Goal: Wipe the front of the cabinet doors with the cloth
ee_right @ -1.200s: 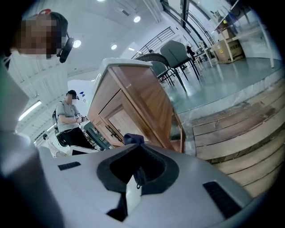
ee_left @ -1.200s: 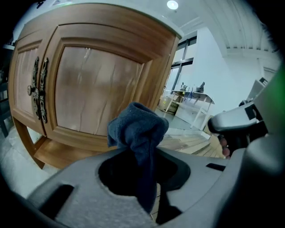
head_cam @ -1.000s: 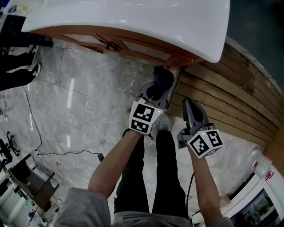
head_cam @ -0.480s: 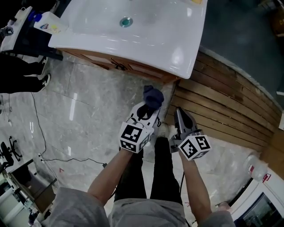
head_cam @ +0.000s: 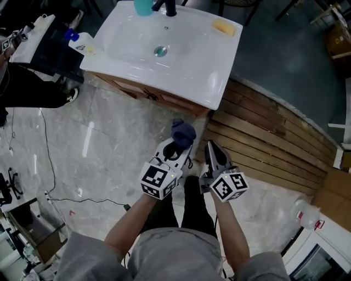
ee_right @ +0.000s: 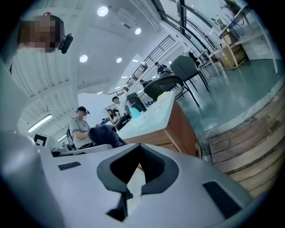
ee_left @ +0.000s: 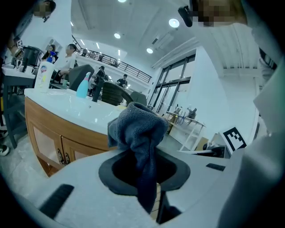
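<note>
A wooden cabinet [head_cam: 147, 94] with paired doors stands under a white basin [head_cam: 186, 60] at the top of the head view. My left gripper [head_cam: 176, 144] is shut on a dark blue cloth [head_cam: 182, 131], which bunches above the jaws and hangs down between them [ee_left: 139, 133]. It is held a short way in front of the cabinet doors [ee_left: 49, 147], not touching them. My right gripper [head_cam: 213, 155] is beside it on the right, shut, with nothing between the jaws [ee_right: 133, 176]. The cabinet's side [ee_right: 180, 127] shows ahead of it.
A teal bottle [head_cam: 145, 5], a black tap [head_cam: 170, 6] and a yellow sponge [head_cam: 222, 26] sit on the basin. Wooden planking [head_cam: 269, 134] lies to the right, marble floor with a cable [head_cam: 46, 159] to the left. People stand in the background [ee_right: 80, 129].
Both grippers and the head view have drawn back from the cabinet, so the whole basin now shows. The left gripper still holds the cloth; the right stays shut.
</note>
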